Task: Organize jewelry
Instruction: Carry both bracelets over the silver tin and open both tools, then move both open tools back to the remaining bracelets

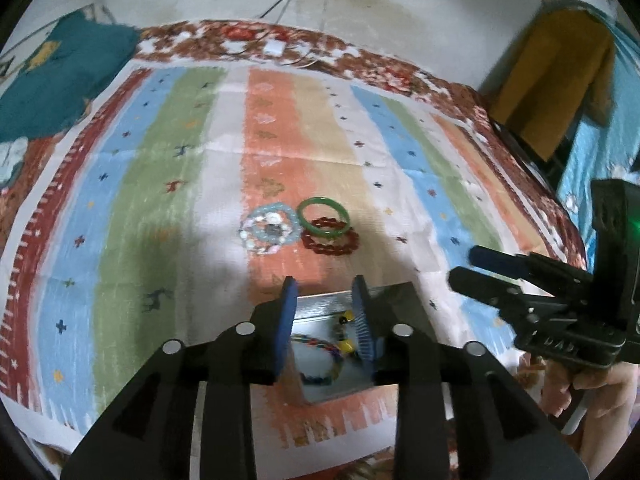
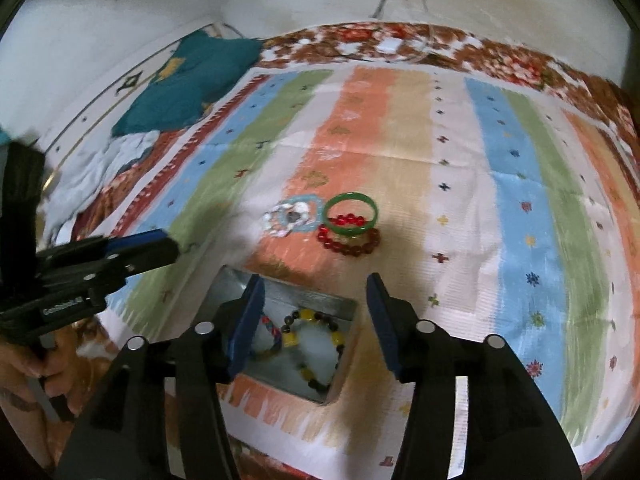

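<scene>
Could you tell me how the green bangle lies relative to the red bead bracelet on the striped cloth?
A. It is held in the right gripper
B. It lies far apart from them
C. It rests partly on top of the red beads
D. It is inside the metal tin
C: the green bangle overlaps the red bead bracelet, with some red beads showing through its ring.

Each tool is built of matte black plastic, with two angular arms carrying round silver discs near their joints and triangular cut-outs further back. The left tool (image 1: pixel 325 316) ends in blue ribbed pads (image 1: pixel 365 320), as does the right tool (image 2: pixel 316 320), whose pads (image 2: pixel 380 320) are a darker blue. Small screws and white lettering, too blurred to be read, are seen along each tool's side. Bare skin is visible on the right hand (image 1: pixel 592 392), and a dark tattoo on the left hand (image 2: pixel 24 380).
</scene>
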